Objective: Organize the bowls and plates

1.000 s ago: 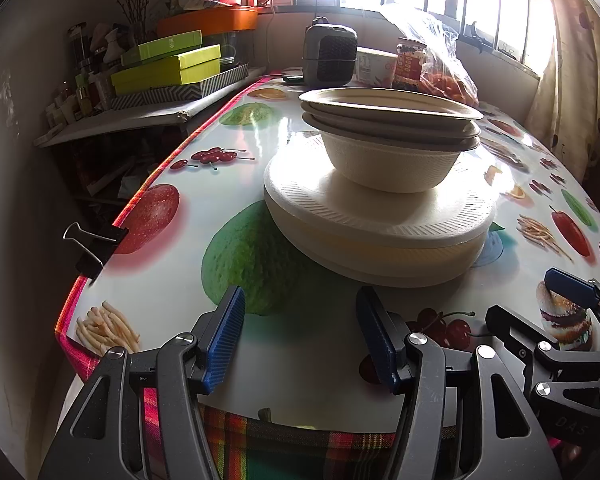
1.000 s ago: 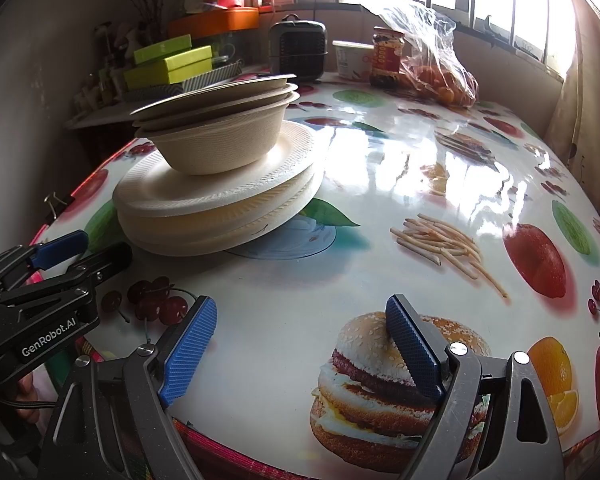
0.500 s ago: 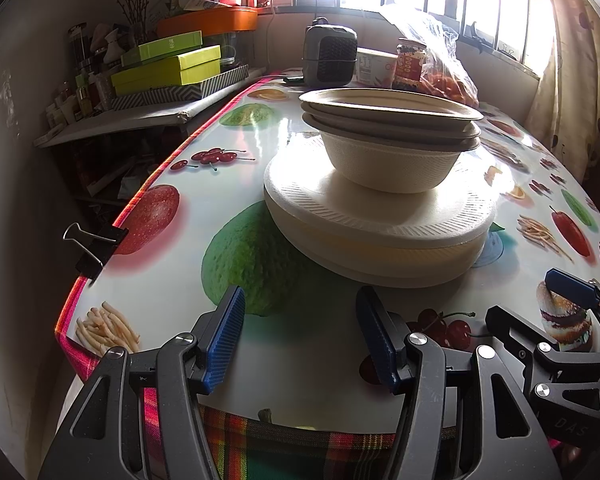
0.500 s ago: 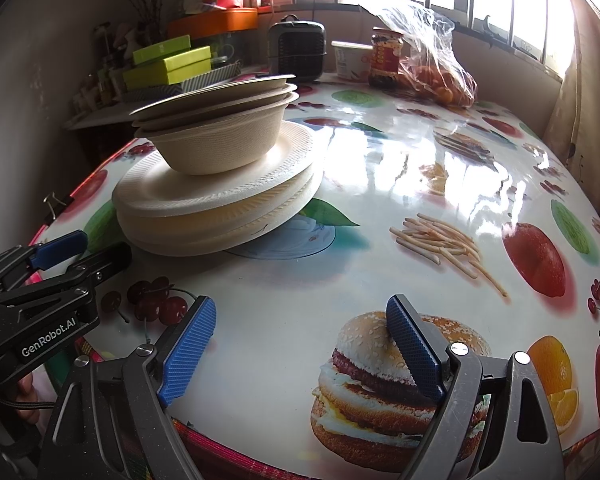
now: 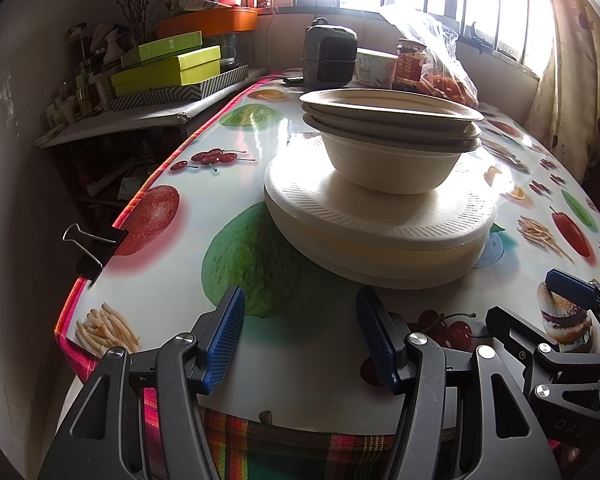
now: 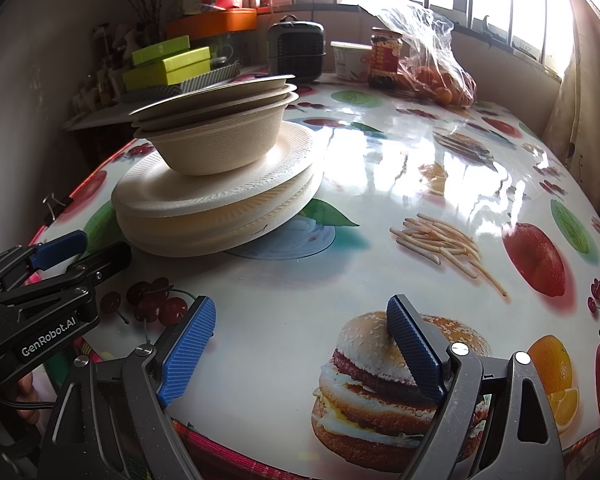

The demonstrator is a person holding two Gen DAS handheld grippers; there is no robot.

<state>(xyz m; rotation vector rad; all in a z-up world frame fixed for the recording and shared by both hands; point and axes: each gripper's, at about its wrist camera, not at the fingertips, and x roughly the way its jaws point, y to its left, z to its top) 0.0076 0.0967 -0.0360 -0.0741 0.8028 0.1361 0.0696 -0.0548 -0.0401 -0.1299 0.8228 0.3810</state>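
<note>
two hand-held grippers, left hand-held gripper [image 5: 300, 340] and right hand-held gripper [image 6: 300, 354], open and empty, low at bench [image 6: 420, 184] edge; stack of plates and bowls [image 5: 380, 208] straight ahead of left, the nearer one.

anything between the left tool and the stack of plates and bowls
Nothing solid: in the left wrist view only bare tablecloth separates the left tool from the stack.

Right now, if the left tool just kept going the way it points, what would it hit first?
Probably the table itself, since the left tool tilts downward at bare cloth short of the stacked plates. Depth is hard to judge here.
</note>
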